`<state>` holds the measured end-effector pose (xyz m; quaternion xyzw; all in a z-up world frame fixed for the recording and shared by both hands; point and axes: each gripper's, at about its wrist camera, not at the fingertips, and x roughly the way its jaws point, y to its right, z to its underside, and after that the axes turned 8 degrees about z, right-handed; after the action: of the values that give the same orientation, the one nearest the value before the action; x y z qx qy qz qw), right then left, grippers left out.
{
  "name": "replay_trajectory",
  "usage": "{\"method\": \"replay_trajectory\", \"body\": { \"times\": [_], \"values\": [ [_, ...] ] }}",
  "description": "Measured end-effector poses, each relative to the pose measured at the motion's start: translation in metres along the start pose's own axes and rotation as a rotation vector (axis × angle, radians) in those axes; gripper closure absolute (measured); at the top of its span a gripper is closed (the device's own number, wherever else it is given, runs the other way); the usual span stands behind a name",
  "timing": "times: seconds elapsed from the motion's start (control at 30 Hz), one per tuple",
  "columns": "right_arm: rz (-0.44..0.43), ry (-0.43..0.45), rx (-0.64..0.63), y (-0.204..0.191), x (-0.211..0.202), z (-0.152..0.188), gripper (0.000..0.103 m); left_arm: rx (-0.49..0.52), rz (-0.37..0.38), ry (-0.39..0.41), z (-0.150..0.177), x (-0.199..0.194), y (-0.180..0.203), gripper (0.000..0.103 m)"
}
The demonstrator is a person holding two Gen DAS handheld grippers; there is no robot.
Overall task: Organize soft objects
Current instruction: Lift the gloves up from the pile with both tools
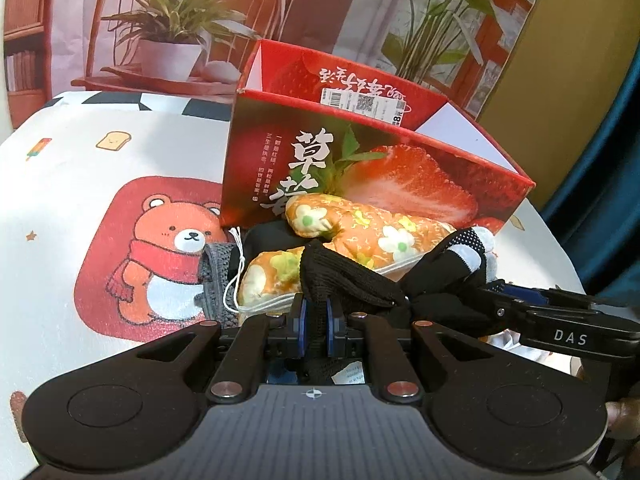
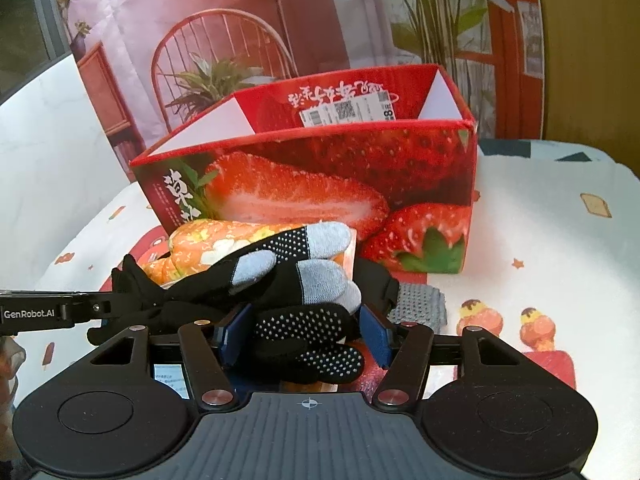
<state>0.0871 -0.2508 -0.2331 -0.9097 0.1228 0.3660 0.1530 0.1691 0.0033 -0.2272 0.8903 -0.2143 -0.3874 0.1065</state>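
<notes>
- Left gripper (image 1: 316,322) – blue pads pressed together on a fold of a black knit glove (image 1: 340,276); cuff end of the fabric pinched between them, the rest draped forward over the pile.
- Right gripper (image 2: 301,334) – blue pads spread on either side of the dotted palm of a black glove with grey fingertips (image 2: 296,276); glove between the pads, but whether the pads press on it cannot be told.
- Black glove with grey fingertips – lying across the heap in front of the box, fingers pointing toward the box, white grip dots showing on palm and fingers; also seen from the left wrist at right of the heap (image 1: 460,252).
- Orange floral sleeve covers (image 1: 360,236) – two padded pieces with white and yellow flowers and white elastic edging, stacked just in front of the box wall, partly under the gloves.
- Grey knit item (image 1: 214,276) – at the left edge of the heap in the left view, a white string looped over it; from the right wrist, beside the right pad (image 2: 420,304).
- Strawberry box (image 2: 320,176) – red carton, top open, flaps upright, white barcode label on the inner far wall; standing behind the heap, touching the floral covers.
- Tablecloth (image 1: 80,168) – white, printed with a bear in a red scarf, toast, ice lollies and stars; beneath everything.
- Backdrop (image 1: 180,20) – printed scene of a chair and potted plants behind the table.
</notes>
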Motion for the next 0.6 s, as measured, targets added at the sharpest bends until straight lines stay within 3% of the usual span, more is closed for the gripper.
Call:
{"method": "replay_trajectory", "body": {
  "times": [0.33,0.6],
  "values": [
    [-0.016,-0.020,0.000,-0.0032,0.0044,0.0005,0.050,0.000,-0.004,-0.004,0.0004,0.0022,0.0002,0.092],
    [-0.018,-0.017,-0.013,-0.0077,0.0010,-0.0027,0.063,0.006,0.002,0.011,-0.0019,-0.0007,0.0016,0.092]
  ]
}}
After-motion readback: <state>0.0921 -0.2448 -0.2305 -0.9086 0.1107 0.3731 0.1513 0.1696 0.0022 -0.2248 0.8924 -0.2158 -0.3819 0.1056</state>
